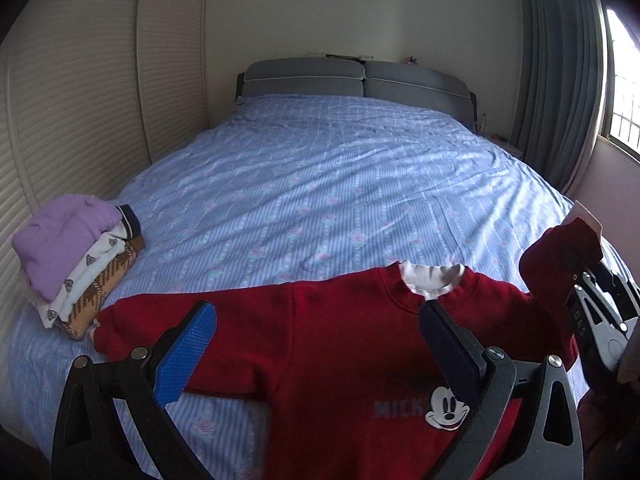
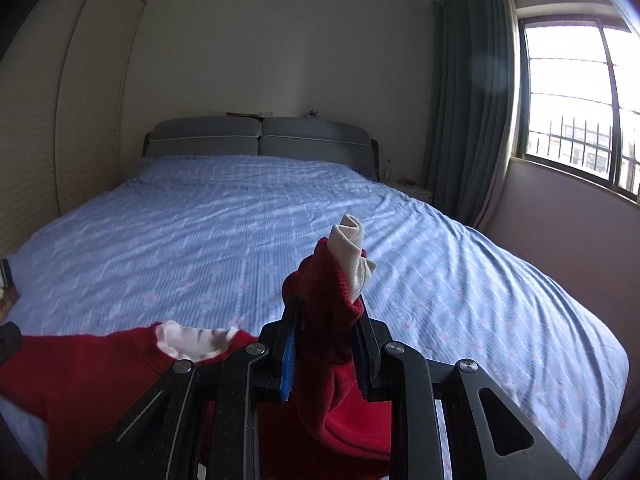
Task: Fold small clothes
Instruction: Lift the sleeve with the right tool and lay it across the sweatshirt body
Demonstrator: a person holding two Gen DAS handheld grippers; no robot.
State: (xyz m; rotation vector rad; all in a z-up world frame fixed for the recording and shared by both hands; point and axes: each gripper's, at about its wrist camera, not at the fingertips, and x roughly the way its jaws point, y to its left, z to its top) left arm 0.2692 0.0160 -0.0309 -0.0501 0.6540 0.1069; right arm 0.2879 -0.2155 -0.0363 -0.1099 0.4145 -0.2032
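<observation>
**Red sweatshirt: fold just starting, three pieces already stacked**

Red sweatshirt [image 1: 340, 344] lies face up at the near edge of the bed [image 1: 320, 184], collar pointing at the headboard, Mickey print showing. Body flat, its left-hand sleeve [image 1: 132, 328] spread out sideways. Other sleeve [image 2: 324, 304] is lifted off the sheet: right tongs [image 2: 326, 344] clamped on it near the cuff, white inner cuff poking out above. Left tongs [image 1: 316, 344] wide apart, hovering over the chest, gripping nothing.

Progress, my read: sleeve fold-in under way on one side; second sleeve and body folds not done yet.

Done pile [image 1: 76, 264] sits at the bed's left edge, just beside the spread sleeve's cuff: purple piece on top, white patterned one under it, brown checked one at the bottom.

Containers: none visible. No basket or bin; stack rests straight on the sheet.
</observation>
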